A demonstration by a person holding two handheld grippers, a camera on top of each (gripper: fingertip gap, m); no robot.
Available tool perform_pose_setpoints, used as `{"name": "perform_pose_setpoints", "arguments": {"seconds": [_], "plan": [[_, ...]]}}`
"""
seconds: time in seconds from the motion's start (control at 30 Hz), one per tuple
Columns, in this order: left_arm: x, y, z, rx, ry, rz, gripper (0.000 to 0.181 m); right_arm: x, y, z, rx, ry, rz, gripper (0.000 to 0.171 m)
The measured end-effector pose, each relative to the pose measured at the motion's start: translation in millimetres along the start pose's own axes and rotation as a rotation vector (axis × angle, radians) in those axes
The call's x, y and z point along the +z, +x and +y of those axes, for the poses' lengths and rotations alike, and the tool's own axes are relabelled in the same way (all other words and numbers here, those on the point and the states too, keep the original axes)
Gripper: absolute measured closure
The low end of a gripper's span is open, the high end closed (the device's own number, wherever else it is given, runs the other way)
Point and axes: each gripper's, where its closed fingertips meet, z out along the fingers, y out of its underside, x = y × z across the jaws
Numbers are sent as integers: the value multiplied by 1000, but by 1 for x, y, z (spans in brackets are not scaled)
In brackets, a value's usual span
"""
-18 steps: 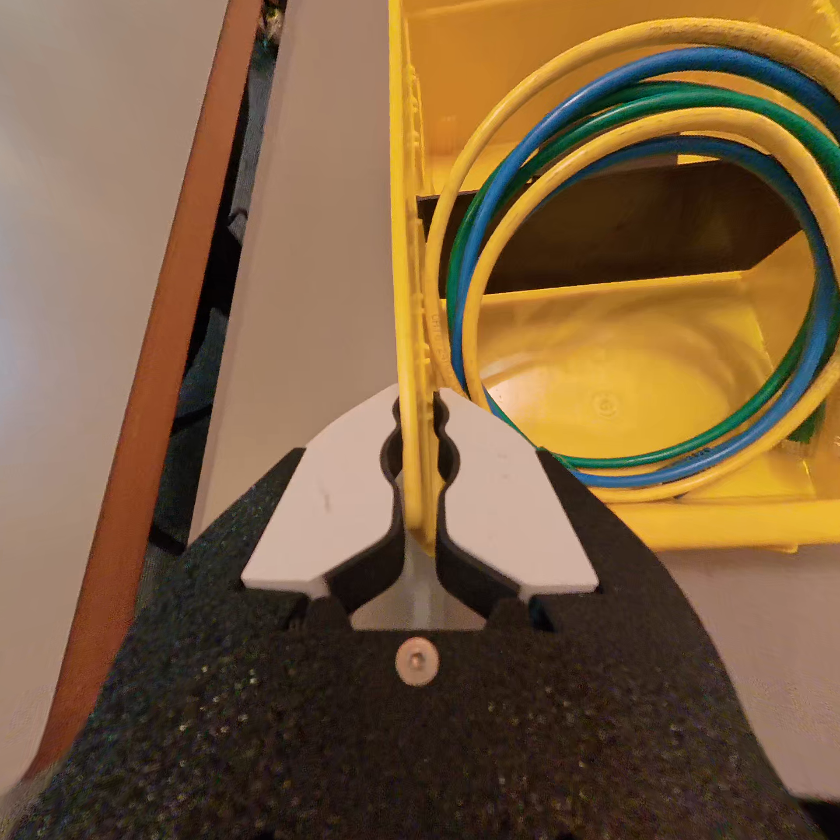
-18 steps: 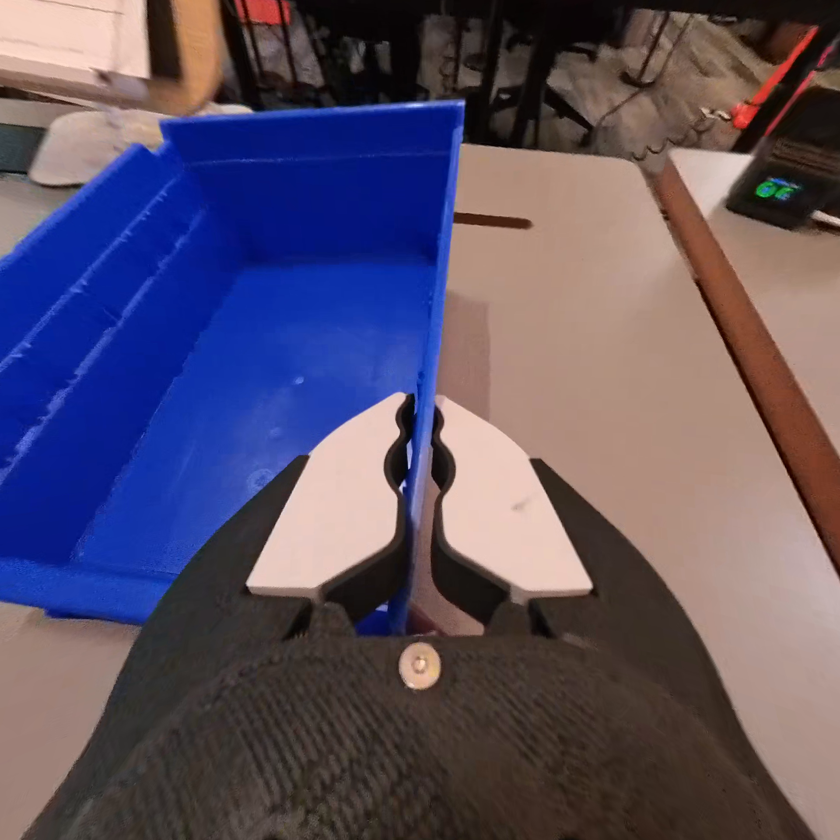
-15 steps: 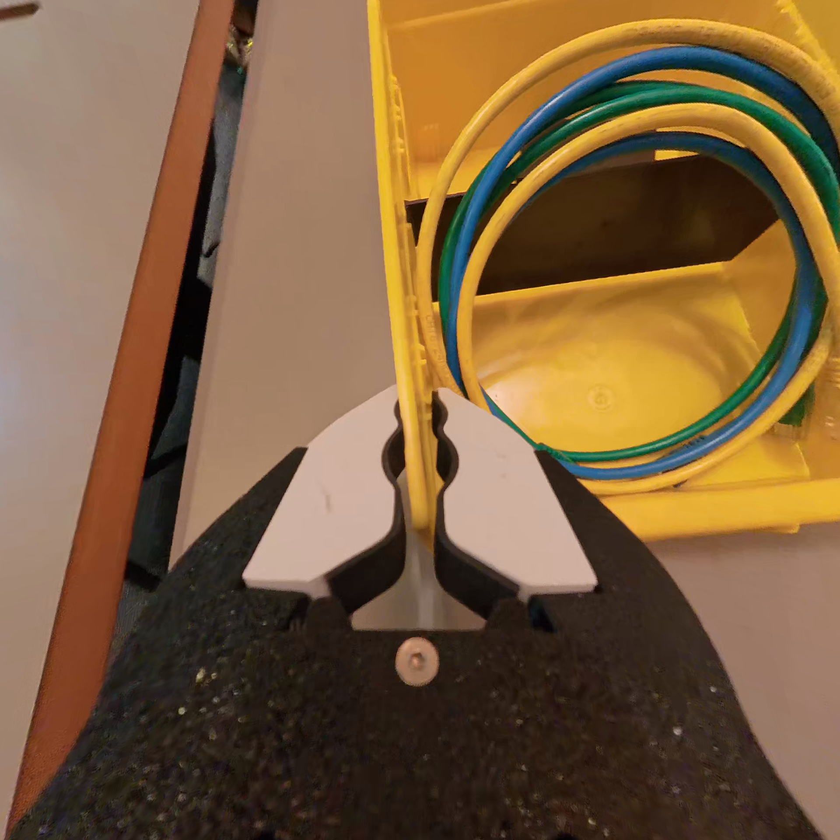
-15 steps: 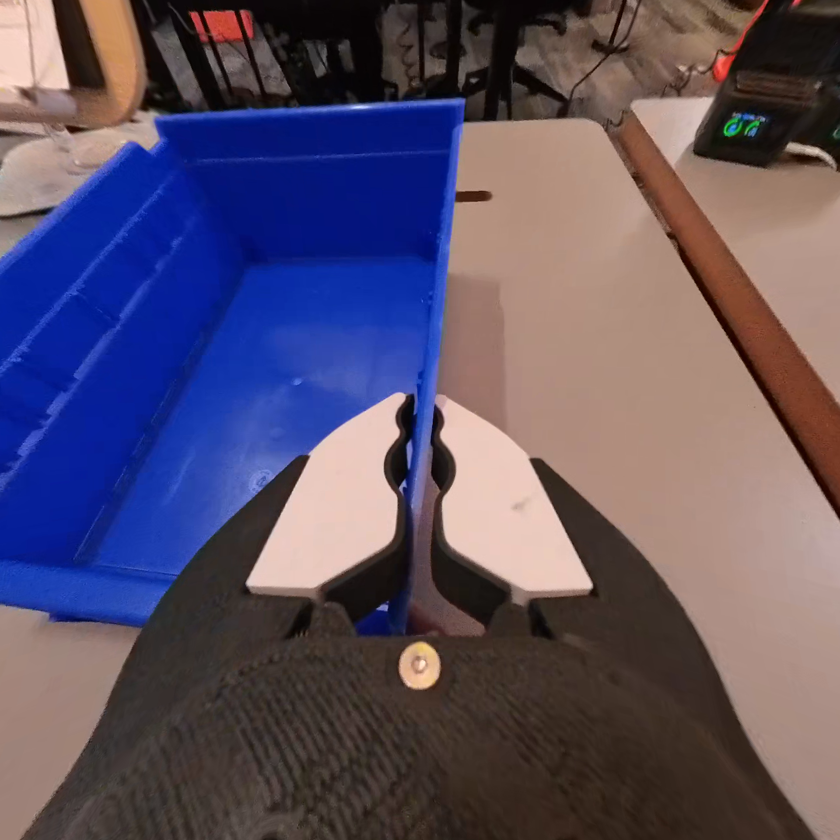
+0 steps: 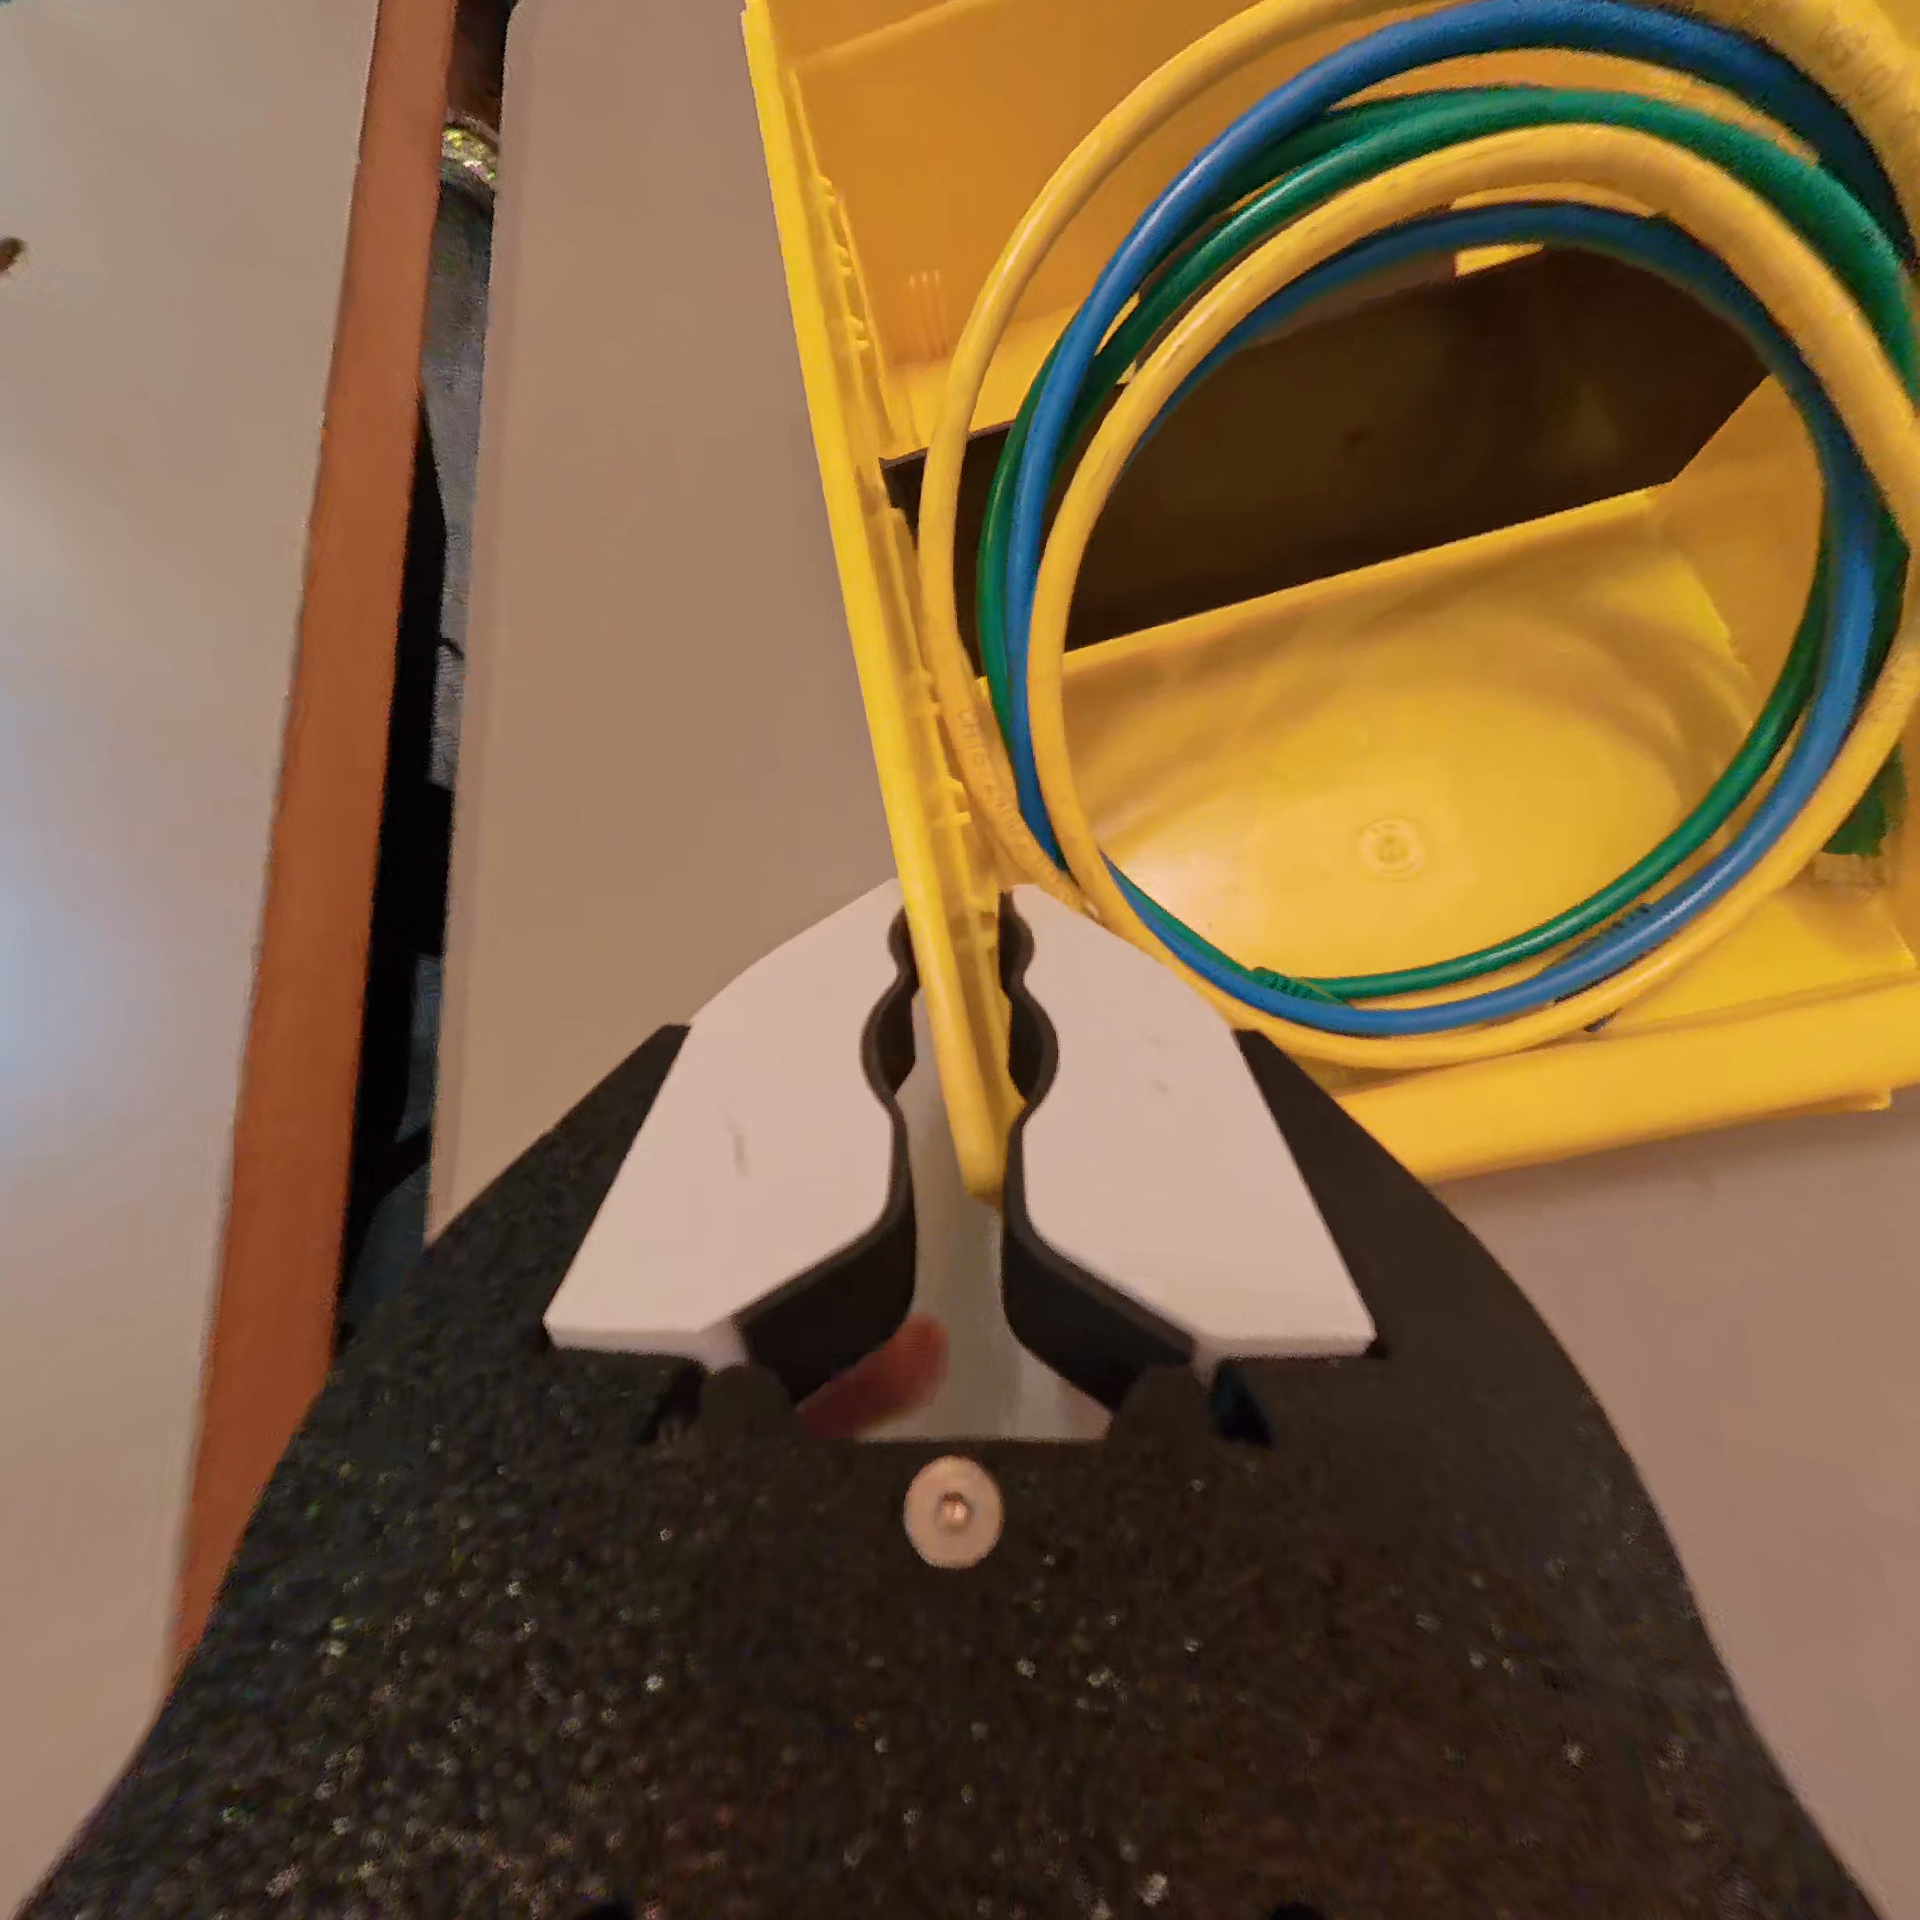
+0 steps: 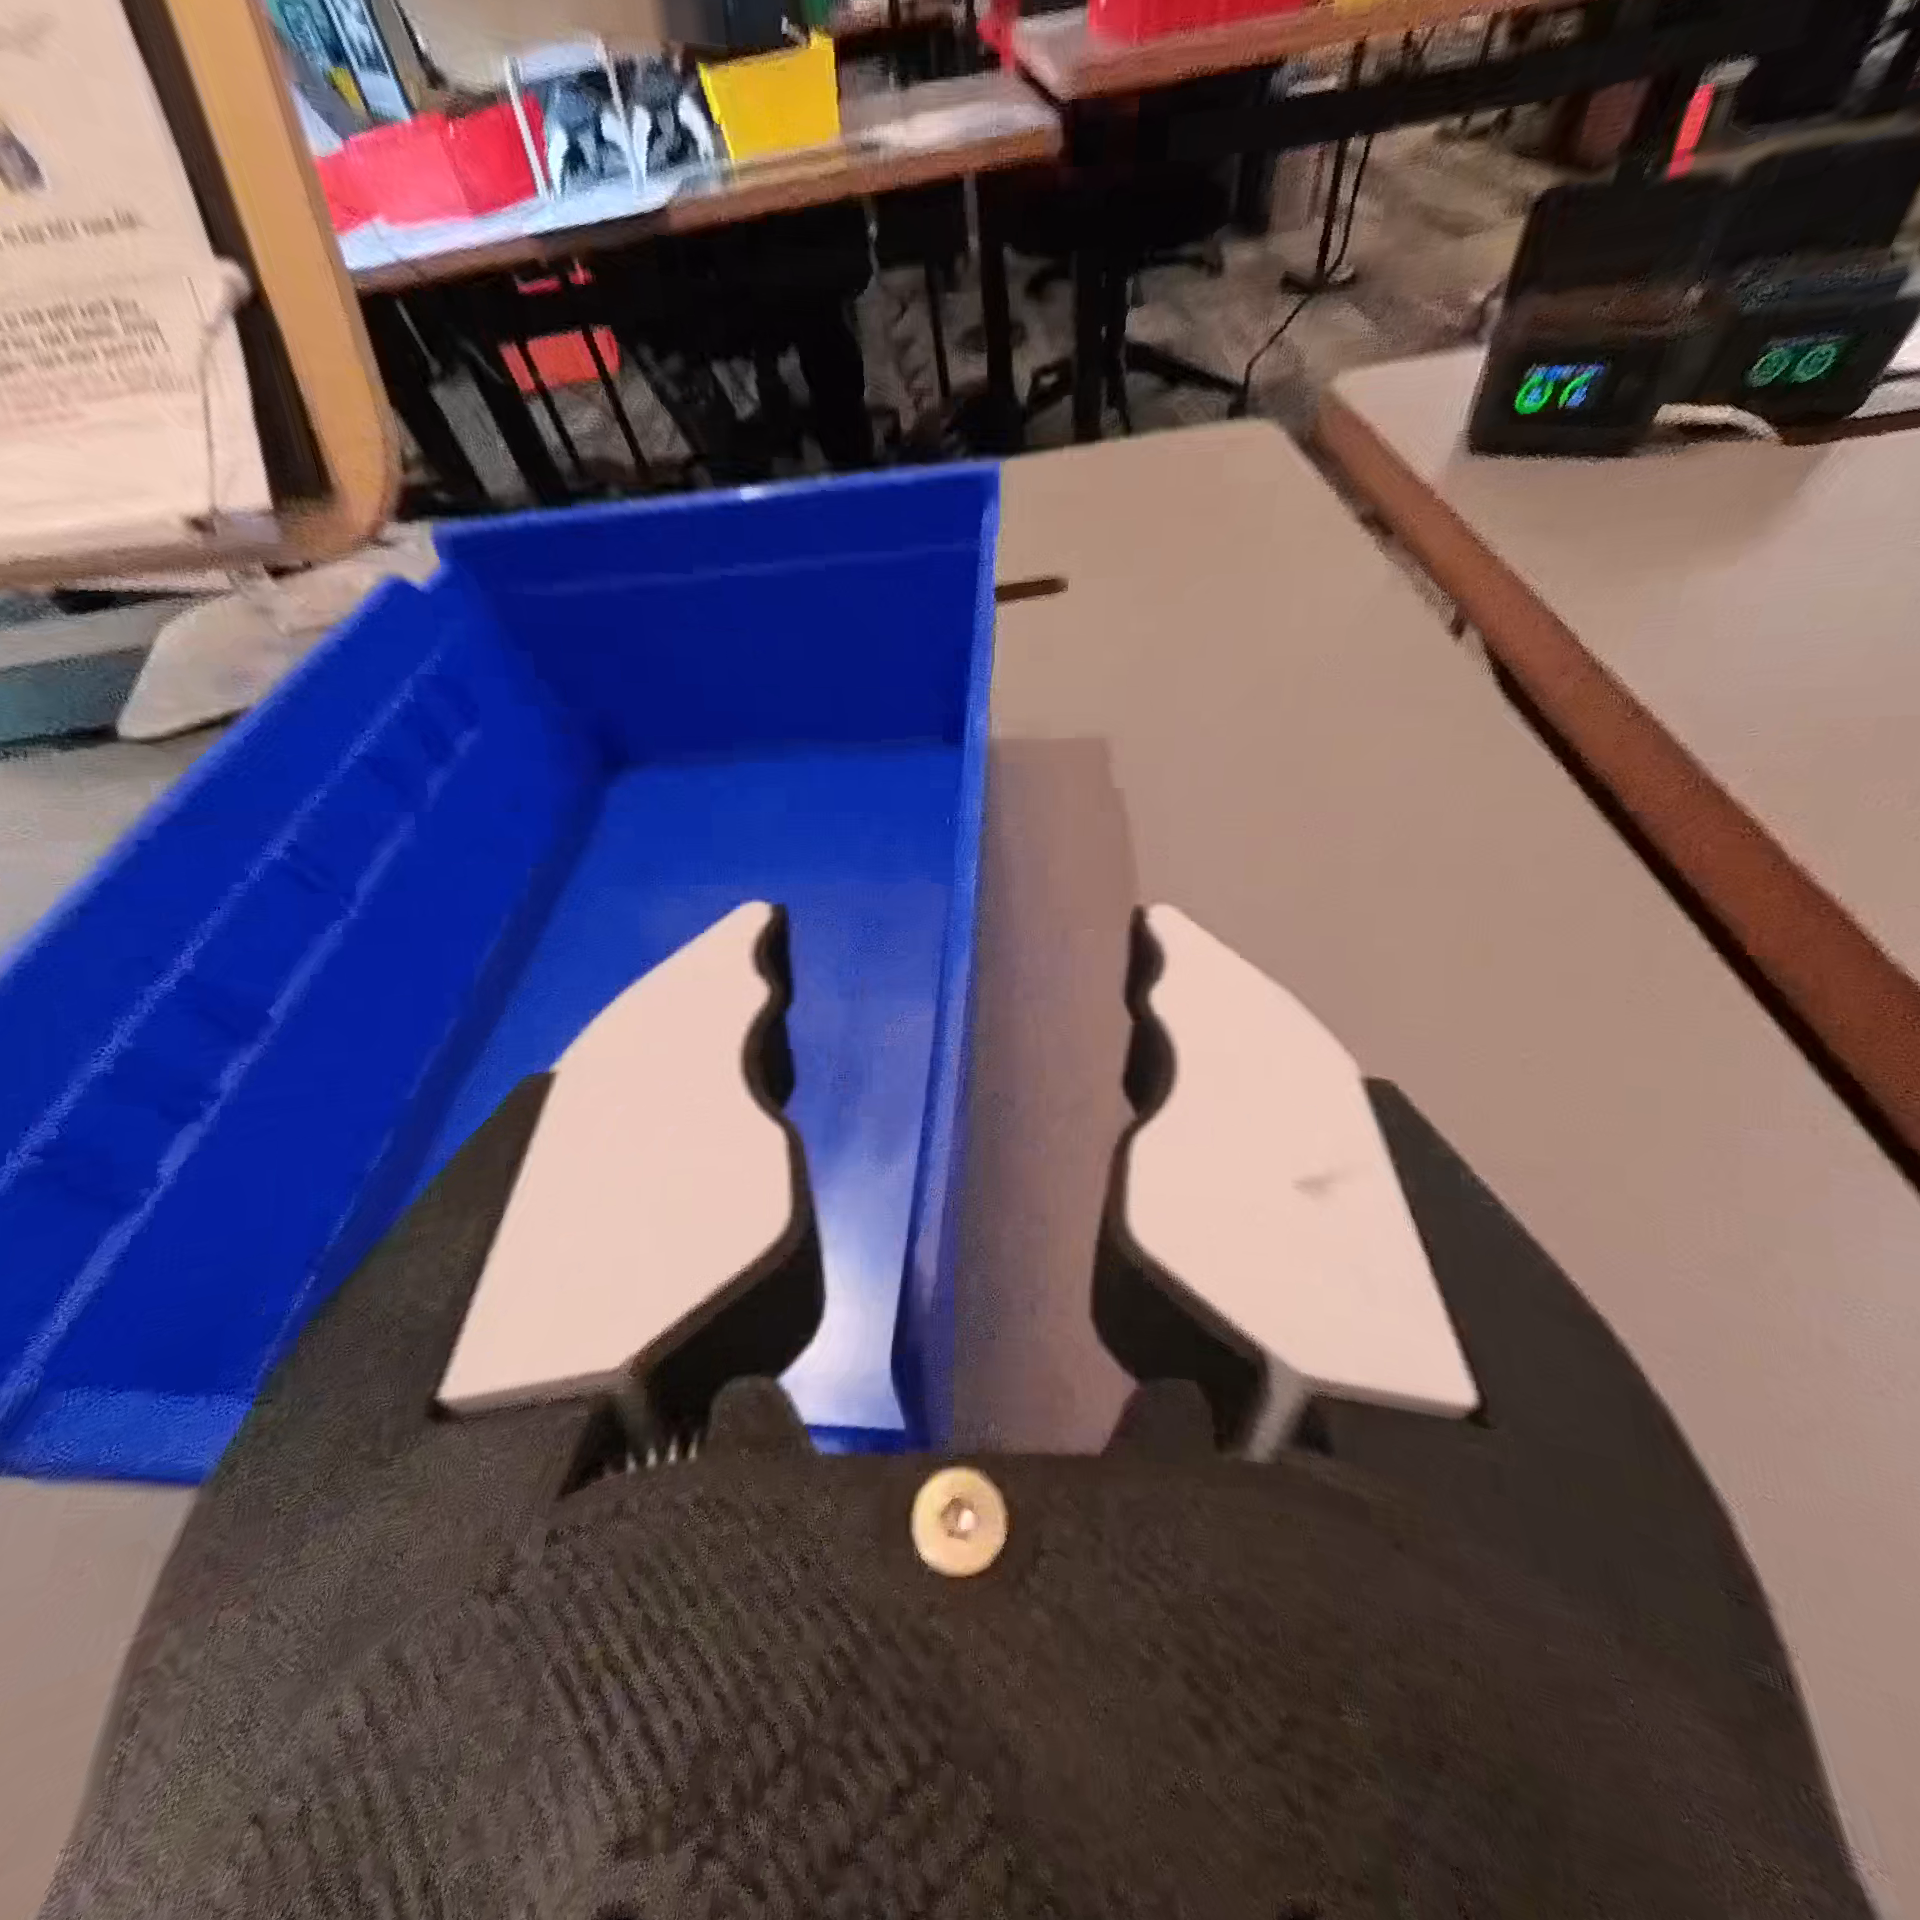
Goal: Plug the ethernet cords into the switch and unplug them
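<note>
The left claw (image 5: pixel 956 935) is clamped narrow on the near side wall of the yellow bin (image 5: pixel 1299 1122), which sits skewed to it, so only the right-hand pad looks to press fully on the wall. Just ahead and to the right of that claw, inside the bin, lie the coiled ethernet cords (image 5: pixel 1455 997), yellow, blue and green loops resting against the same wall and over the bin's divider. The right claw (image 6: pixel 956 925) stands wide, its fingers (image 6: pixel 665 1143) straddling the right side wall of the blue bin (image 6: pixel 312 935) without touching it; that bin looks empty. No switch shows in either view, so plugging has not begun. The main risk, as I judge it, is the slanted hold on the yellow bin: a pull or lift could let the thin wall twist out of the pads, tipping the bin on the worktop (image 5: pixel 644 623) and spilling or tangling the coils. The yellow loop lies touching the wall just ahead of the pads and might get pinched. The right claw could knock the blue bin's wall if it swings sideways.
</note>
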Motion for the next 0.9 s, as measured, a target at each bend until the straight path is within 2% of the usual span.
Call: {"name": "perform_pose_setpoints", "arguments": {"seconds": [0.1,0.17,0.23,0.33,0.47,0.53,0.6,0.73,0.9], "plan": [[-23,-5,-26,128,59,-58,158,-30,-10,-41,-95,101,17,82],[-46,12,-59,237,162,42,143,-46,-39,-64,-192,173,-38,72],[-62,24,-94,298,213,126,128,-54,-82,-76,-249,230,-163,66],[-60,31,-140,476,169,163,112,-52,-159,-71,-259,234,-411,53],[-18,21,-182,785,3,115,106,-50,-250,-34,-304,136,-694,44],[8,27,-187,916,-78,184,106,-51,-274,-16,-352,80,-759,44],[34,38,-176,1011,-188,301,104,-49,-286,0,-395,30,-783,46],[90,27,-157,1132,-409,295,109,-44,-291,17,-406,-45,-796,49],[131,46,-139,1255,-450,390,117,-35,-286,22,-348,-49,-777,54]]}}
